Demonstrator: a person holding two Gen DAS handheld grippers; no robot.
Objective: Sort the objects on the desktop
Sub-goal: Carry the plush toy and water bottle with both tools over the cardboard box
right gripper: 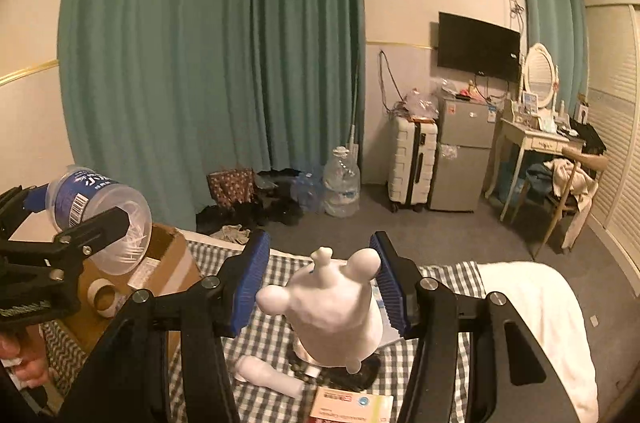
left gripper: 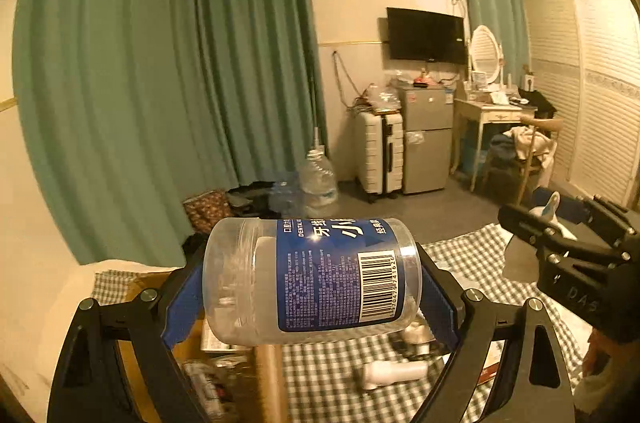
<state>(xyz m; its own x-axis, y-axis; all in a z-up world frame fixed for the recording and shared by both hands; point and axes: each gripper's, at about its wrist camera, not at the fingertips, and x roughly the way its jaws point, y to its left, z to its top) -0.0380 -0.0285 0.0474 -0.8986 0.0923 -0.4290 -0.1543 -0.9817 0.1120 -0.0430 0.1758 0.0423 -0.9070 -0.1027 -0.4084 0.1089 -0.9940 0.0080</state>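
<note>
The left gripper (left gripper: 312,287) clamps a clear floss-pick jar (left gripper: 312,279) sideways above the cardboard box (right gripper: 160,263). Right of the box, the right gripper (right gripper: 320,287) stands part-open, its pads touching a white figurine (right gripper: 336,311) at its ears.

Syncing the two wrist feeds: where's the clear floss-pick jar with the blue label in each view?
Left wrist: floss-pick jar lies sideways at lower centre, clamped in the left gripper.
Right wrist: jar at far left, above the cardboard box.
Shared landmark: wall TV.
</note>
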